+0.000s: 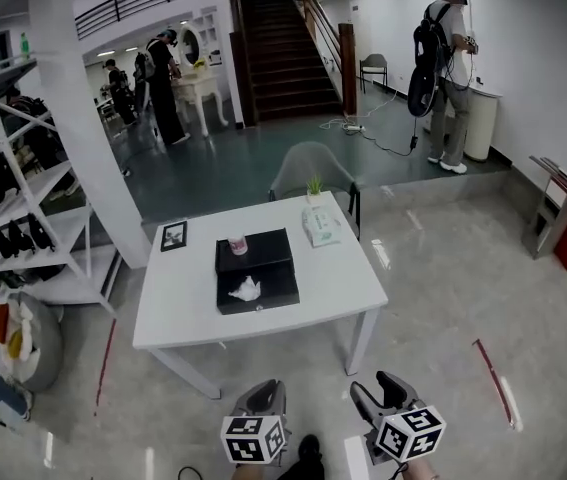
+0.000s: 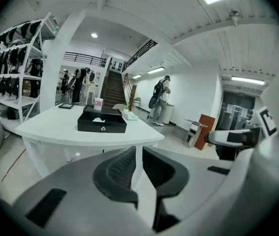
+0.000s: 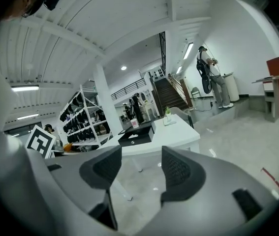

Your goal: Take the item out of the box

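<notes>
An open black box (image 1: 256, 283) lies on the white table (image 1: 338, 278), its lid (image 1: 254, 251) flat behind it. A crumpled white item (image 1: 246, 289) rests inside the box. Both grippers hang low, short of the table's near edge and well away from the box. My left gripper (image 1: 263, 392) shows only a narrow slit between its jaws and holds nothing. My right gripper (image 1: 379, 390) is open and empty. The left gripper view looks past the left gripper (image 2: 139, 157) at the box (image 2: 102, 124). The right gripper view shows the right gripper (image 3: 141, 156) and the distant box (image 3: 135, 139).
On the table stand a pink cup (image 1: 237, 245), a small picture frame (image 1: 173, 235) and a tissue pack with a little plant (image 1: 320, 223). A chair (image 1: 313, 168) stands behind the table. Shelves (image 1: 23, 208) and a white pillar (image 1: 83, 118) stand at left. People stand far off.
</notes>
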Available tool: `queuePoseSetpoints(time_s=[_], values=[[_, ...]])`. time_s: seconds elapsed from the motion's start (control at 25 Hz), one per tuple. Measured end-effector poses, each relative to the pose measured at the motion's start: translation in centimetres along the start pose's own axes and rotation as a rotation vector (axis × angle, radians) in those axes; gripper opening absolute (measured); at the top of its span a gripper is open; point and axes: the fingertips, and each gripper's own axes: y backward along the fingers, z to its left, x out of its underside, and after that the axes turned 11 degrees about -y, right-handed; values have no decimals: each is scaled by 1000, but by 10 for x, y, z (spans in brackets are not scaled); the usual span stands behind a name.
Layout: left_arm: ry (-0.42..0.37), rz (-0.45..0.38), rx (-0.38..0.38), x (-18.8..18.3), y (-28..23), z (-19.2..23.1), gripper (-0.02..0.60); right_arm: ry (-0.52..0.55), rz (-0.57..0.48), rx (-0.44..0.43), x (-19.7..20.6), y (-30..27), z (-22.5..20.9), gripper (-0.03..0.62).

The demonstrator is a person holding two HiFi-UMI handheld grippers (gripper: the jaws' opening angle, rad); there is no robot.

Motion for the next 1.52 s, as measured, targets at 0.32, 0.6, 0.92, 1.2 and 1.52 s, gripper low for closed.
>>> queuePoseSetpoints(time_s=[0.32,0.6,0.92,1.2,1.52], values=[[-1,-9,41,-31,-61,51,41,8,-6,29,-29,-79,1,281],[9,-20,70,-50,-93,83,41,14,-30,38,-48,-123,5,301],[16,-28,63,-62,-112,100,41,2,-27,39,-62,-149,-2,311],[43,-17,-3,-69,-130,122,41,38,-1,-15,-91,-192,-7,318],[106,-41,-166,-83,-156,166,41,133,66,-173,-119,-271,4,319]])
